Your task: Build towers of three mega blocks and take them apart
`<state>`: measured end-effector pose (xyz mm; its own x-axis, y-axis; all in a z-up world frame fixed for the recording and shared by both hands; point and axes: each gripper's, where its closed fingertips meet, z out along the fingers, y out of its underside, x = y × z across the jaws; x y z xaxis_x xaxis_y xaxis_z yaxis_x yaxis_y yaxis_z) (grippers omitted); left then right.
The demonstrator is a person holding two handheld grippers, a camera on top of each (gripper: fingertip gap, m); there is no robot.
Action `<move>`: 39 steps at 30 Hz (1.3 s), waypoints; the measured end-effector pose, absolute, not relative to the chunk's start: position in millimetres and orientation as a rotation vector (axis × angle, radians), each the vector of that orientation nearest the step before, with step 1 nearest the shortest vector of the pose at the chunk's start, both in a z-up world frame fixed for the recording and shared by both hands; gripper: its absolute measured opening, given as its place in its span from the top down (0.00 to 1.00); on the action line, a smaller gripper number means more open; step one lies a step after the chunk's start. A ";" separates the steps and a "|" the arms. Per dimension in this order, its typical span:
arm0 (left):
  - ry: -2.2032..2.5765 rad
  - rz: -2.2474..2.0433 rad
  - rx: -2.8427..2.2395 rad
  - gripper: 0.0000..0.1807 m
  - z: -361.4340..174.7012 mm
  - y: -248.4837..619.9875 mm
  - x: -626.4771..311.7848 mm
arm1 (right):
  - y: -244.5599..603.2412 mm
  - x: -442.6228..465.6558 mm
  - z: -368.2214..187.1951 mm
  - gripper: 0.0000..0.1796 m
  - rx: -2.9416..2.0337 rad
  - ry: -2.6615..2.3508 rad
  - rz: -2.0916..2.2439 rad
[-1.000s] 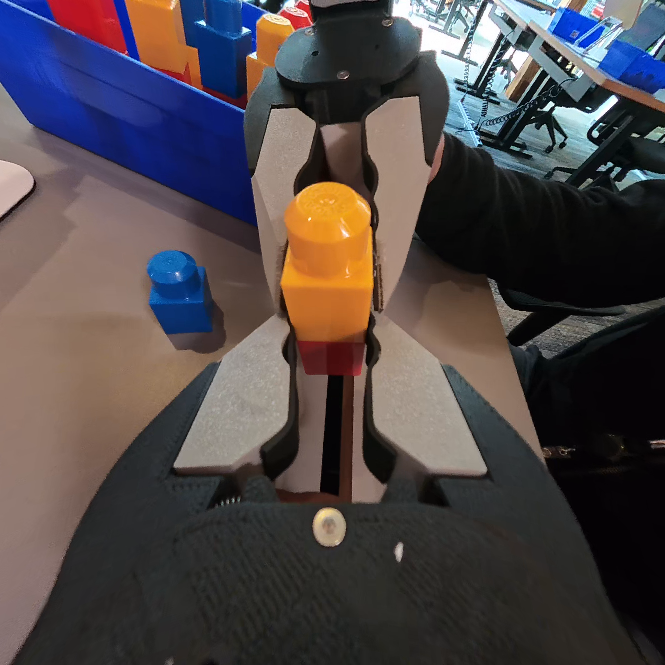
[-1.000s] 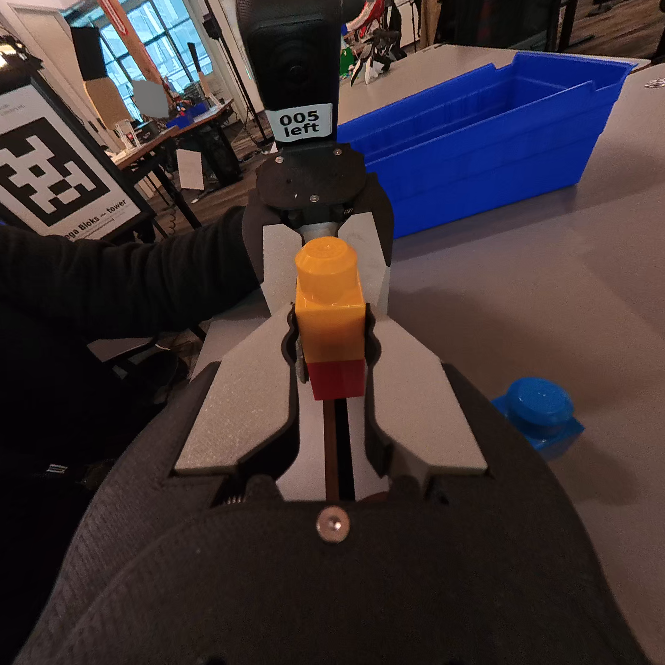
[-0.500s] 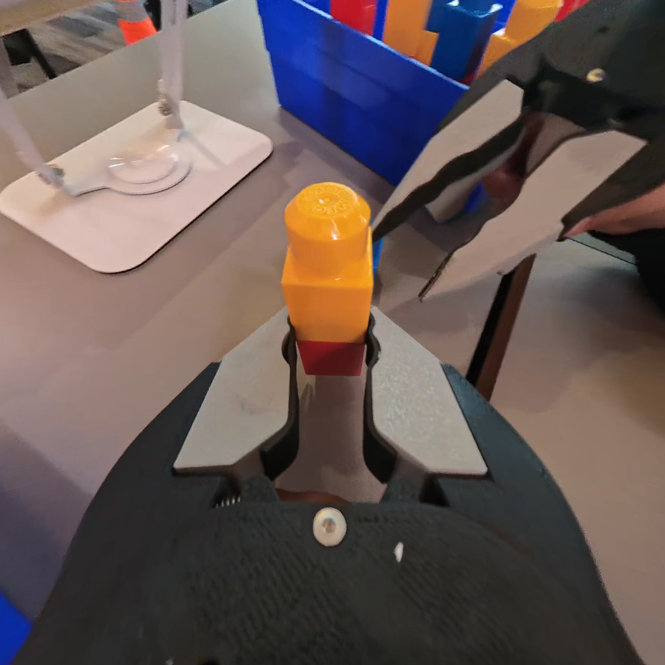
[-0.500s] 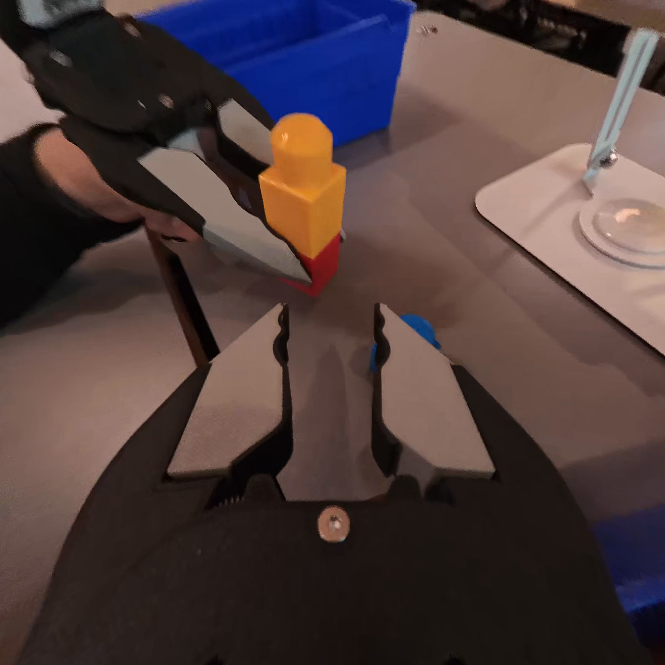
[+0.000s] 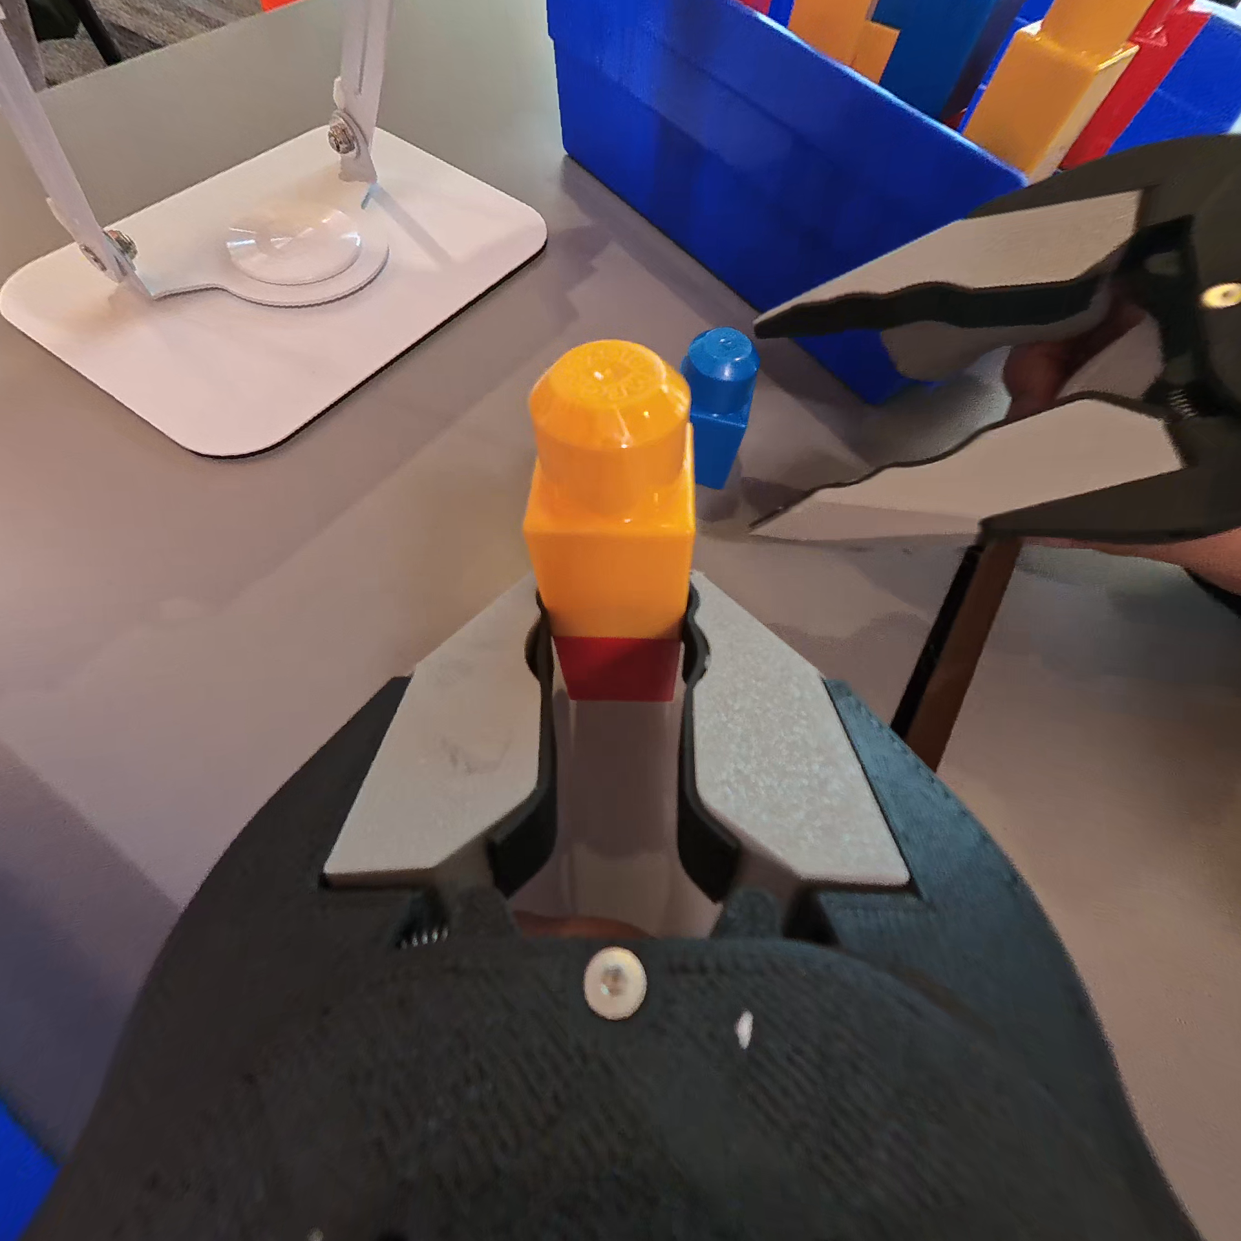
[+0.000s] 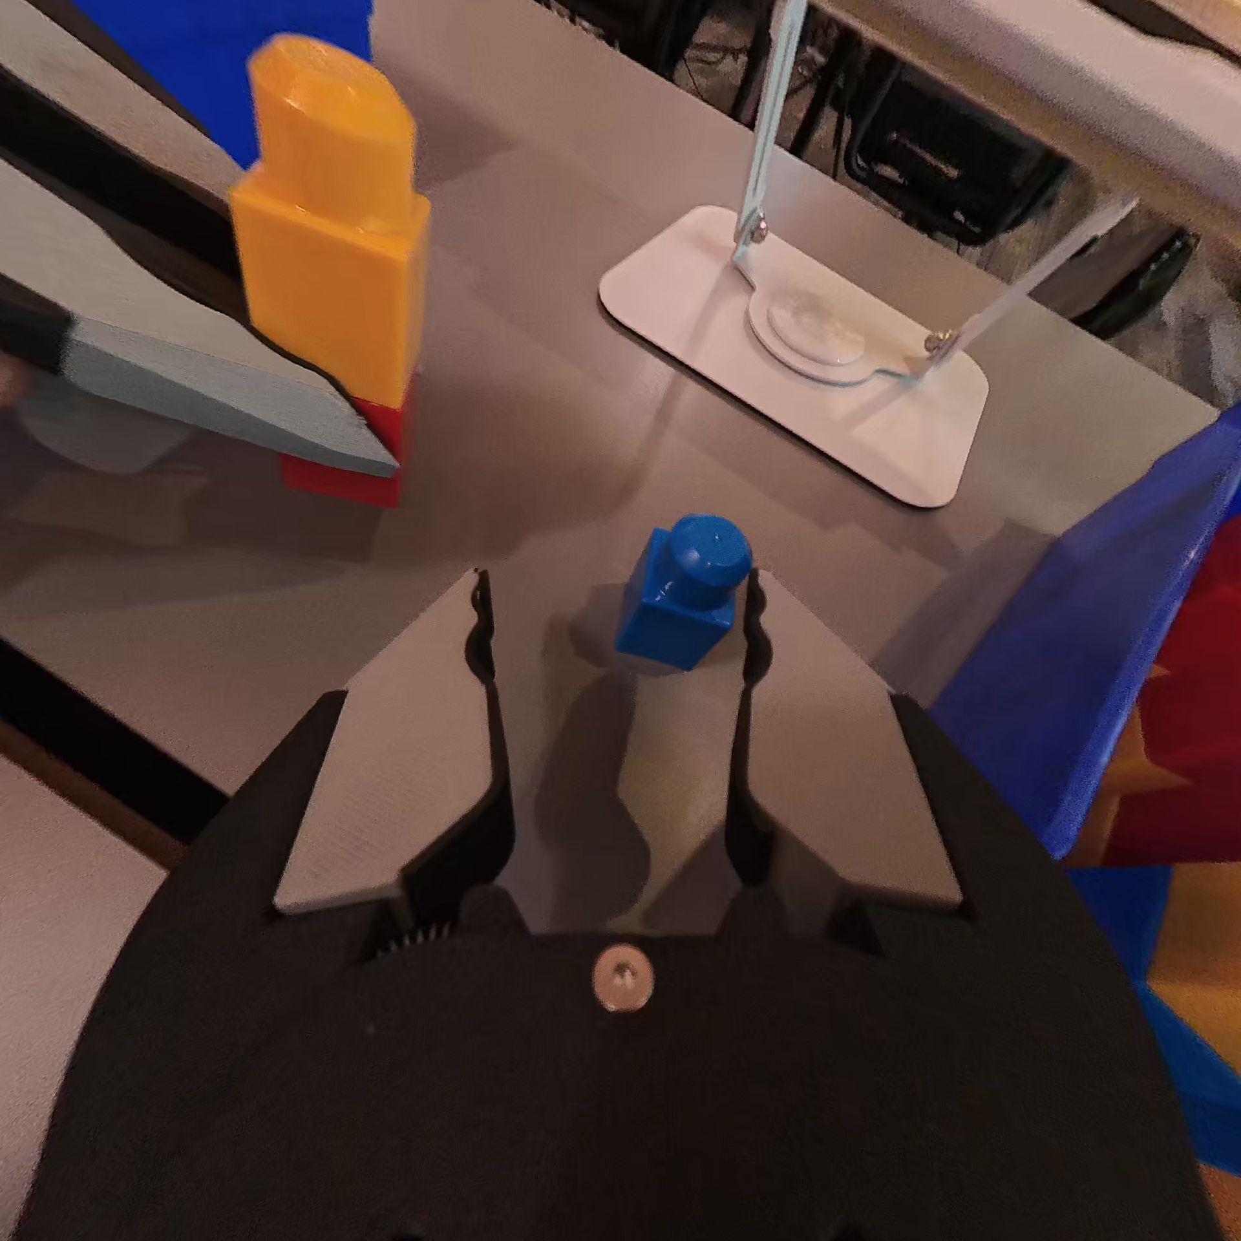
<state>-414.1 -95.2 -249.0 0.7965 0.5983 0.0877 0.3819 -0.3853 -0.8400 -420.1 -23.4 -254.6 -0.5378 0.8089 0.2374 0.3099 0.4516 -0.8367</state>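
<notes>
My left gripper point(image 5: 618, 608) is shut on a two-block stack, an orange block point(image 5: 608, 510) on a red block point(image 5: 621, 668). The pads clamp the red block and the orange block's lower edge. The stack stands upright, low over the grey table. A single blue block point(image 5: 718, 409) stands on the table just beyond it. My right gripper point(image 6: 614, 577) is open and empty, with the blue block point(image 6: 685, 604) between its fingertips, close to the right one. The right wrist view shows the stack point(image 6: 329, 235) at upper left, held by the left gripper's fingers point(image 6: 201, 396).
A blue bin point(image 5: 739, 154) with several orange, red and blue blocks stands at the back right; it also fills the right edge of the right wrist view point(image 6: 1074, 671). A white stand base point(image 5: 268, 302) with thin metal legs sits at the back left. The table's edge lies near the right gripper. About 20 cm separates my left fingertips from the white stand base point(image 5: 268, 302).
My right gripper let go of the orange block, opened and swung over to the blue block. My left gripper kept the stack and turned it toward the stand and table.
</notes>
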 end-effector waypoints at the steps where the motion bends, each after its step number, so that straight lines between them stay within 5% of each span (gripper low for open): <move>1: -0.726 0.280 -2.020 0.81 -248.5 -94.5 -413.4 | -22.3 -423.2 -260.4 0.59 -0.954 -2.071 0.996; 6: -0.676 0.247 -2.007 0.81 -241.8 -88.3 -405.6 | -12.0 -437.6 -273.9 0.67 -1.096 -2.054 0.986; 8: -0.663 0.232 -2.004 0.81 -240.3 -86.3 -402.7 | -11.2 -440.1 -272.7 0.78 -1.107 -2.040 0.999; 24: -0.501 0.116 -2.099 0.81 -249.0 -73.3 -373.7 | -17.8 -439.8 -295.9 0.80 -1.133 -2.209 0.917; 39: -0.307 -0.183 -2.119 0.81 -249.9 -70.6 -327.2 | -44.3 -379.6 -204.0 0.81 -0.770 -2.334 1.801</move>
